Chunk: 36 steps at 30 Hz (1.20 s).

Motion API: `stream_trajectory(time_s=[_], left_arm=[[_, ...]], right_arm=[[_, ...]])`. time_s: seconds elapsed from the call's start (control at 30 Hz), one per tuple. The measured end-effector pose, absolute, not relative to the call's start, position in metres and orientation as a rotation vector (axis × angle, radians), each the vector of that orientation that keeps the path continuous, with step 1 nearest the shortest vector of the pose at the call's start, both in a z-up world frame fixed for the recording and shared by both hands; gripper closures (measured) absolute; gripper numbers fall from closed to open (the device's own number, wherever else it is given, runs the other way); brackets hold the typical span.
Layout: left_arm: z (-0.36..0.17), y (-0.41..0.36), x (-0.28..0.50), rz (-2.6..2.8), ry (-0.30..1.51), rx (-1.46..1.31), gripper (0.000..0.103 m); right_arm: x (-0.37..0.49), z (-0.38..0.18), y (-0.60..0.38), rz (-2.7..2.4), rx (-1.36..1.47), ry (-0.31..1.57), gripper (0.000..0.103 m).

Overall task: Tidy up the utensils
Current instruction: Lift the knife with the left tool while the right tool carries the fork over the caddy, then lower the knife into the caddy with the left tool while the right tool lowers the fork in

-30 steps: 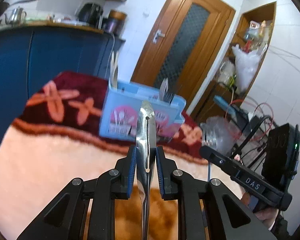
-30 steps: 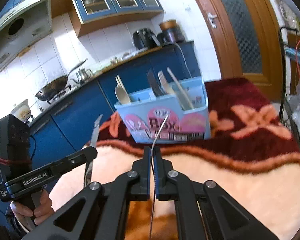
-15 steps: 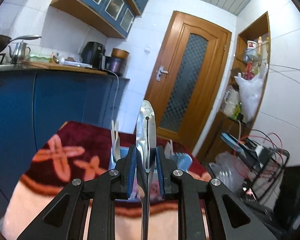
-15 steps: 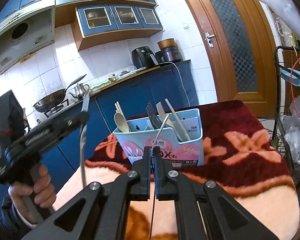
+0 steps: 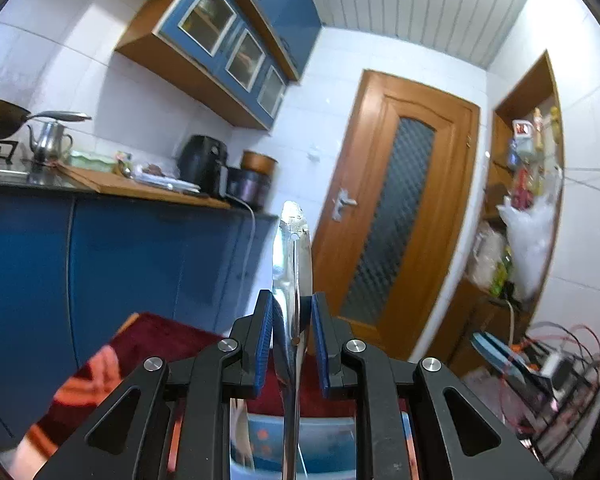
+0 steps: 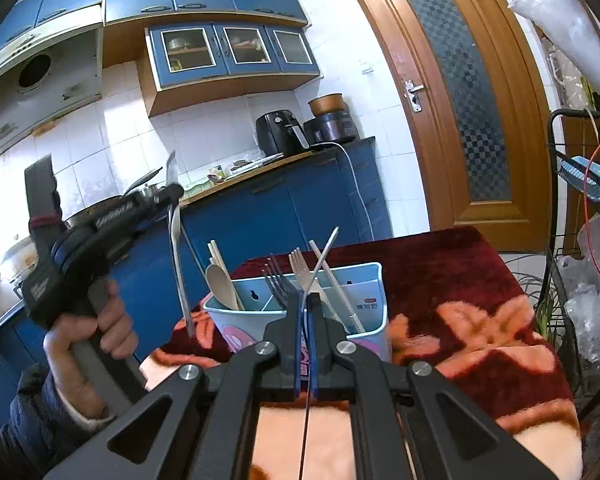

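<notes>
- Left gripper (image 5: 288, 340): clenched on a steel utensil (image 5: 292, 264), held edge-on with its handle end, pierced by a hanging hole, pointing away from the camera. Whether its working end is a spoon bowl or a blade cannot be told.
- In the right wrist view the same utensil (image 6: 177, 240) hangs from the left gripper (image 6: 172, 194), raised above and to the left of the utensil box (image 6: 370, 292), clear of its rim.
- Right gripper (image 6: 305, 320): pinched tight on a thin metal utensil (image 6: 322, 258) seen edge-on, its free end rising in front of the box; its type cannot be told.
- Utensil box: light blue, divided, standing upright on the red floral blanket (image 6: 452, 280). The left compartment holds a wooden spoon (image 6: 222, 284) and pale chopsticks (image 6: 217, 254). Further right stand a dark fork (image 6: 278, 280), a pale fork (image 6: 302, 270) and 1 more pale stick (image 6: 340, 292); which divisions hold these cannot be told.
- Risk 1: a long utensil gripped near one end could swing or slip in the pads and drop onto the blanket.
- Risk 2: lowered off-line, its tip could strike the rim or the standing handles and tip the light box on the soft blanket.
- Risk 3: with both grippers loaded near the box, the 2 tools could collide, or a utensil could land in the wrong compartment.
</notes>
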<state>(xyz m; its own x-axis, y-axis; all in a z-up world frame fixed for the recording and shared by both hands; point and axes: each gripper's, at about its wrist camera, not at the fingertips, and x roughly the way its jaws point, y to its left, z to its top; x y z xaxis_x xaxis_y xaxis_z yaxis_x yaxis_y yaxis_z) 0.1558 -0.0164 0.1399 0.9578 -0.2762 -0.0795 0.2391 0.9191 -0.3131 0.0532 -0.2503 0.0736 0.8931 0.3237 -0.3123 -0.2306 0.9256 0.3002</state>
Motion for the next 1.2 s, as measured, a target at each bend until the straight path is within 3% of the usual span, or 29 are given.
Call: stream_trajectory(time_s=[0.2,0.5,0.9,1.2], left_arm=[[0.136,-0.020,0.176,-0.202,0.046,-0.307,0.084],[0.103,-0.020,0.197,-0.165,0.086,-0.334,0.084],[0.092,-0.030,0.193,-0.160,0.084,-0.276,0.084],[0.088,-0.030,0.193,-0.164,0.090,-0.271,0.083]], right_arm=[[0.060,0.072,-0.252,0.281,0.257,0.373,0.098],[0.073,0.080,-0.257,0.244,0.233,0.349,0.098],[0.130,0.111,-0.249,0.130,0.186,0.197,0.098],[0.155,0.102,-0.232,0.056,0.081,0.122,0.098]])
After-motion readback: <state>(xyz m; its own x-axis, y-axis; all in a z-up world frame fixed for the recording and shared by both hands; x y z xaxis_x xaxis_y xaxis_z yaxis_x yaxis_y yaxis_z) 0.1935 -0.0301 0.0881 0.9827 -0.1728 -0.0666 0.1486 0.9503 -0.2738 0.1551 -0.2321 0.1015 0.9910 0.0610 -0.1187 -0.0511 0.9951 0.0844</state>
